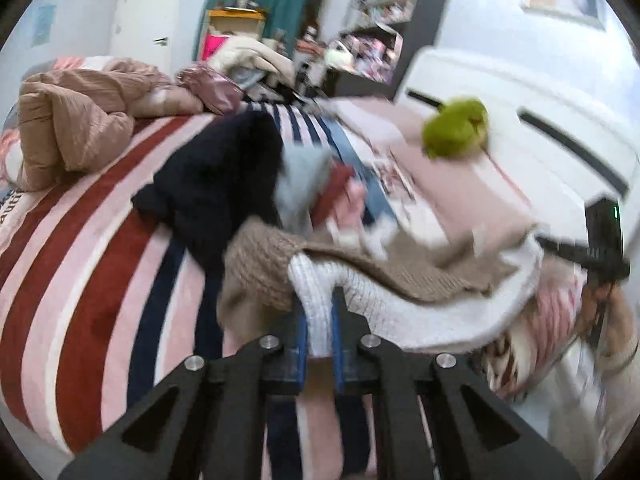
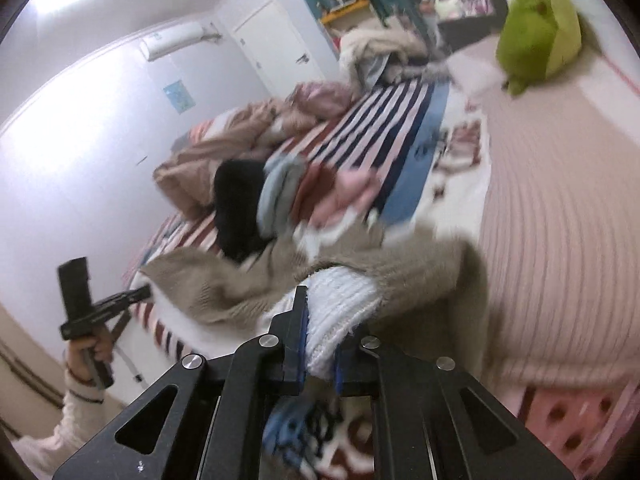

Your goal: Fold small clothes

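Note:
A small knitted garment, beige with a white ribbed edge, hangs stretched between both grippers above the bed. My left gripper is shut on its white edge. My right gripper is shut on the white ribbed edge at the other end, with the beige knit spreading left. A pile of small clothes, black, light blue, red and pink, lies on the bed behind it. The right gripper also shows in the left wrist view, and the left gripper in the right wrist view.
The striped bedspread covers the bed. A crumpled brown duvet lies at the far side. A green plush toy sits on a pink ribbed blanket. A pink perforated crate stands by the bed.

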### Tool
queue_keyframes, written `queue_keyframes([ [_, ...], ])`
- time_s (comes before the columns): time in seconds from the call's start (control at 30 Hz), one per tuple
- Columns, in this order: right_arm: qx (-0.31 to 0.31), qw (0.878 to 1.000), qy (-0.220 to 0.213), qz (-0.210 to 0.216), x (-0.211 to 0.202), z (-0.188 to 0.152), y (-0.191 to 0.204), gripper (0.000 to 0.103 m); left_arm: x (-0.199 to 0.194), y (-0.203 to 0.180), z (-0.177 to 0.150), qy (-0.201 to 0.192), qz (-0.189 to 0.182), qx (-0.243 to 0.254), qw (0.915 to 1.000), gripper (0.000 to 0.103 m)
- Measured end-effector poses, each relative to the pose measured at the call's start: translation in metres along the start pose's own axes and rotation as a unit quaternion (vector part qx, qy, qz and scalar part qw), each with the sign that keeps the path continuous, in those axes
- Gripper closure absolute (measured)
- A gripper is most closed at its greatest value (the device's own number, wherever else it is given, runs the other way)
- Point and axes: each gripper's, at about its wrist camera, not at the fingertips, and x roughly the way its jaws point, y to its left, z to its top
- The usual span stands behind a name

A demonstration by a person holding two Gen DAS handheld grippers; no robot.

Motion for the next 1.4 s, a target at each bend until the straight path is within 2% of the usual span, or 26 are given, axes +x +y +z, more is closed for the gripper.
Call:
queue_keyframes([
  [0.1, 0.000, 0.999, -0.021, -0.040, 0.019, 0.034, -0.016, 0.099, 0.034, 0.014, 0.039, -0.027, 0.043, -0.046, 0.9977, 0.094],
  [0.17, 0.018, 0.997, -0.025, -0.075, 0.043, 0.053, -0.037, 0.098, 0.071, 0.026, 0.060, -0.036, 0.063, -0.080, 0.9942, 0.081],
  [0.2, 0.021, 0.995, -0.022, -0.100, 0.054, 0.058, -0.046, 0.092, 0.082, 0.030, 0.063, -0.027, 0.068, -0.092, 0.9930, 0.063],
  [0.23, 0.026, 0.991, -0.012, -0.128, 0.063, 0.061, -0.053, 0.084, 0.097, 0.037, 0.063, -0.011, 0.070, -0.112, 0.9912, 0.059],
  [0.27, 0.026, 0.990, -0.008, -0.141, 0.066, 0.061, -0.057, 0.066, 0.103, 0.040, 0.060, 0.001, 0.056, -0.120, 0.9912, 0.059],
  [0.3, 0.020, 0.990, -0.009, -0.139, 0.064, 0.059, -0.059, 0.050, 0.103, 0.041, 0.056, 0.004, 0.044, -0.117, 0.9922, 0.057],
  [0.33, 0.012, 0.991, -0.015, -0.130, 0.057, 0.054, -0.059, 0.046, 0.098, 0.038, 0.049, 0.004, 0.031, -0.101, 0.9944, 0.049],
  [0.4, -0.002, 0.993, -0.016, -0.120, 0.041, 0.040, -0.057, 0.038, 0.086, 0.033, 0.036, 0.016, 0.043, -0.064, 0.9969, 0.036],
  [0.47, -0.018, 0.993, 0.004, -0.113, 0.025, 0.020, -0.052, 0.037, 0.079, 0.030, 0.019, 0.041, 0.043, -0.038, 0.9975, 0.035],
  [0.53, -0.028, 0.995, 0.024, -0.095, 0.010, -0.008, -0.047, 0.033, 0.073, 0.030, -0.004, 0.070, 0.019, -0.029, 0.9970, 0.034],
  [0.6, -0.014, 0.997, 0.037, -0.071, -0.002, -0.034, -0.049, 0.024, 0.074, 0.031, -0.024, 0.094, 0.014, -0.028, 0.9951, 0.034],
  [0.67, 0.010, 0.997, 0.046, -0.067, -0.003, -0.054, -0.053, 0.021, 0.080, 0.032, -0.042, 0.109, 0.022, -0.024, 0.9935, 0.034],
  [0.7, 0.018, 0.996, 0.047, -0.071, -0.003, -0.060, -0.055, 0.021, 0.082, 0.032, -0.049, 0.113, 0.025, -0.026, 0.9929, 0.041],
  [0.73, 0.023, 0.996, 0.047, -0.073, -0.001, -0.067, -0.058, 0.021, 0.084, 0.030, -0.055, 0.113, 0.019, -0.029, 0.9930, 0.058],
  [0.8, 0.032, 0.996, 0.048, -0.063, 0.006, -0.075, -0.061, 0.024, 0.086, 0.025, -0.062, 0.104, 0.018, -0.027, 0.9941, 0.072],
  [0.83, 0.040, 0.997, 0.048, -0.048, 0.009, -0.078, -0.062, 0.030, 0.083, 0.022, -0.063, 0.094, 0.031, -0.020, 0.9949, 0.092],
  [0.87, 0.046, 0.997, 0.047, -0.045, 0.010, -0.080, -0.064, 0.054, 0.078, 0.020, -0.064, 0.089, 0.038, -0.016, 0.9952, 0.096],
  [0.9, 0.053, 0.996, 0.045, -0.059, 0.010, -0.080, -0.067, 0.089, 0.074, 0.020, -0.063, 0.082, 0.036, -0.018, 0.9958, 0.096],
  [0.97, 0.060, 0.996, 0.034, -0.064, 0.002, -0.081, -0.070, 0.099, 0.059, 0.017, -0.064, 0.070, 0.030, -0.007, 0.9971, 0.097],
  [1.07, 0.053, 0.997, 0.021, -0.052, -0.021, -0.080, -0.069, 0.100, 0.031, 0.011, -0.072, 0.058, 0.008, 0.020, 0.9981, 0.097],
  [1.13, 0.044, 0.998, 0.027, -0.043, -0.031, -0.085, -0.067, 0.100, 0.018, 0.011, -0.082, 0.055, -0.003, 0.029, 0.9981, 0.097],
  [1.3, 0.036, 0.996, 0.051, -0.059, -0.033, -0.099, -0.066, 0.100, 0.021, 0.020, -0.109, 0.089, -0.004, 0.037, 0.9953, 0.096],
  [1.37, 0.023, 0.995, 0.055, -0.083, -0.029, -0.097, -0.063, 0.095, 0.026, 0.025, -0.113, 0.096, -0.003, 0.026, 0.9950, 0.093],
  [1.4, 0.015, 0.994, 0.058, -0.095, -0.028, -0.095, -0.059, 0.092, 0.025, 0.026, -0.112, 0.097, -0.006, 0.016, 0.9952, 0.083],
])
